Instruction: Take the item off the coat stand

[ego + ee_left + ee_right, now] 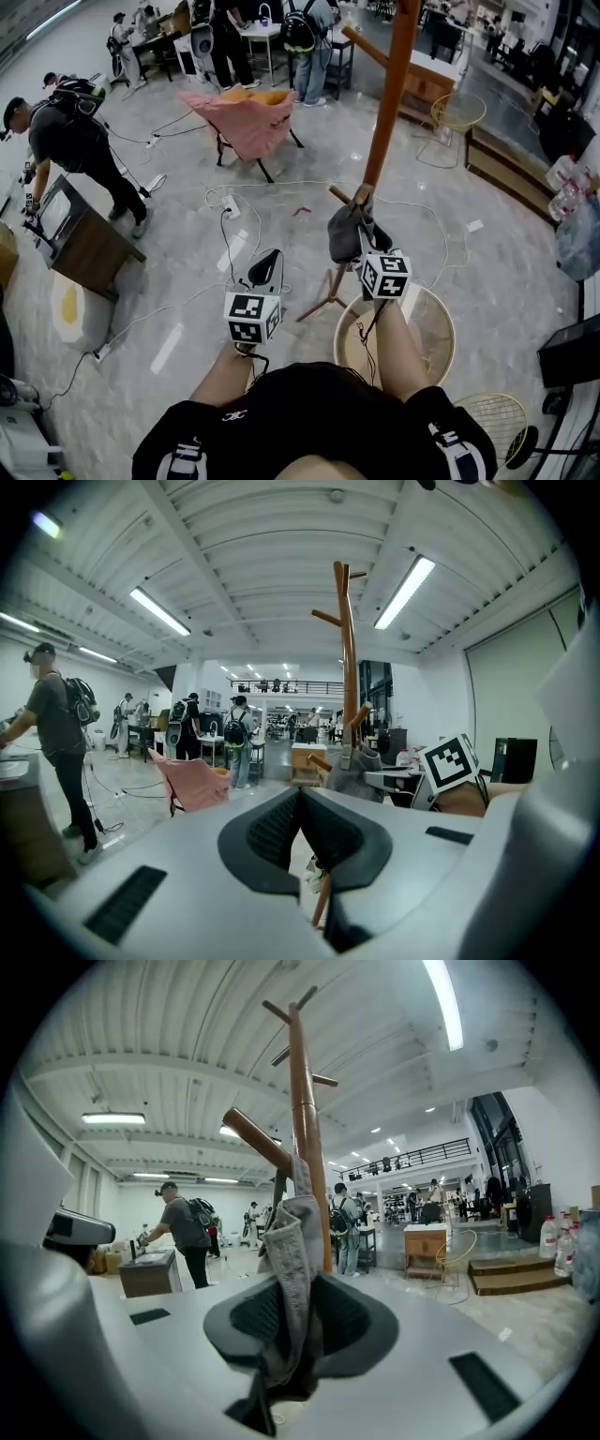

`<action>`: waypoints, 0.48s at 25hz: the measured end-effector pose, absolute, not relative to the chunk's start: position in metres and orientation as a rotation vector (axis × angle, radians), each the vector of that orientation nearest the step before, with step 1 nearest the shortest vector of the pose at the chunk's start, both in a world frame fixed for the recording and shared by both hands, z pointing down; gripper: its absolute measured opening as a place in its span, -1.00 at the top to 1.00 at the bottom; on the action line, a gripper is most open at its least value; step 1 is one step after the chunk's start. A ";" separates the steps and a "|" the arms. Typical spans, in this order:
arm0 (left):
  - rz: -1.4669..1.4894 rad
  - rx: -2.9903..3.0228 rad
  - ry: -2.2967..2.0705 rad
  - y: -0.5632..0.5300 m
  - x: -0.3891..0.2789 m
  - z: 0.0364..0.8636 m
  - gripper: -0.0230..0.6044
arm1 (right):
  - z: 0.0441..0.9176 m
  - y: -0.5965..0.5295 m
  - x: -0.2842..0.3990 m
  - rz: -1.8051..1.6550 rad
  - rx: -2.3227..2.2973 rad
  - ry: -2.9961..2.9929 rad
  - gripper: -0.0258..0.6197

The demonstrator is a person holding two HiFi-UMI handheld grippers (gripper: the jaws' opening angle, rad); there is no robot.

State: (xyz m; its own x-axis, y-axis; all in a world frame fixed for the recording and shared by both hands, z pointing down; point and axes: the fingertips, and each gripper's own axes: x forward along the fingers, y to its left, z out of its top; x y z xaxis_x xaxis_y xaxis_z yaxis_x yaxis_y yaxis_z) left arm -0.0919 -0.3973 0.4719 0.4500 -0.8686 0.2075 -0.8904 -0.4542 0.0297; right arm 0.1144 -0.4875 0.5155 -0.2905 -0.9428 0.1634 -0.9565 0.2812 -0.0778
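Note:
A tall wooden coat stand (pixel 389 103) rises from the floor in front of me. A grey cloth item (pixel 345 234) hangs from one of its lower pegs (pixel 258 1143). My right gripper (pixel 361 234) is at that peg, shut on the grey cloth (pixel 291 1269), which runs down between its two pads. The cloth still drapes over the peg. My left gripper (pixel 266 262) hangs lower and to the left of the stand, shut with nothing in it. In the left gripper view the stand (pixel 348 658) and the cloth (pixel 356 771) lie ahead to the right.
The stand's legs (pixel 323 295) spread over the tiled floor beside a round wicker basket (pixel 441 323). Cables (pixel 225 225) trail across the floor. A pink folding chair (pixel 246 117) stands behind, a wooden desk (pixel 84 239) at the left, and several people work around it.

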 end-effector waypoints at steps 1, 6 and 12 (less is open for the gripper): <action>0.246 2.556 -1.562 -0.398 -0.092 0.473 0.89 | 0.516 -0.487 0.114 0.259 1.805 -2.453 0.67; 0.245 2.562 -1.552 -0.397 -0.091 0.468 0.89 | 0.508 -0.479 0.111 0.325 1.796 -2.510 0.76; 0.248 2.567 -1.532 -0.397 -0.086 0.470 0.89 | 0.486 -0.467 0.115 0.445 1.817 -2.641 0.79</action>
State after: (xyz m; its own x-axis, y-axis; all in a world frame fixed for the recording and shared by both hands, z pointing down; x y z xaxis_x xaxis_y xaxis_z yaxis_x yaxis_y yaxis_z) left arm -0.0861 -0.3965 0.4699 0.4673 -0.8580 0.2131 -0.8815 -0.4708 0.0373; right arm 0.1152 -0.4668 0.4864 -0.3664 -0.9273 0.0768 -0.9012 0.3332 -0.2771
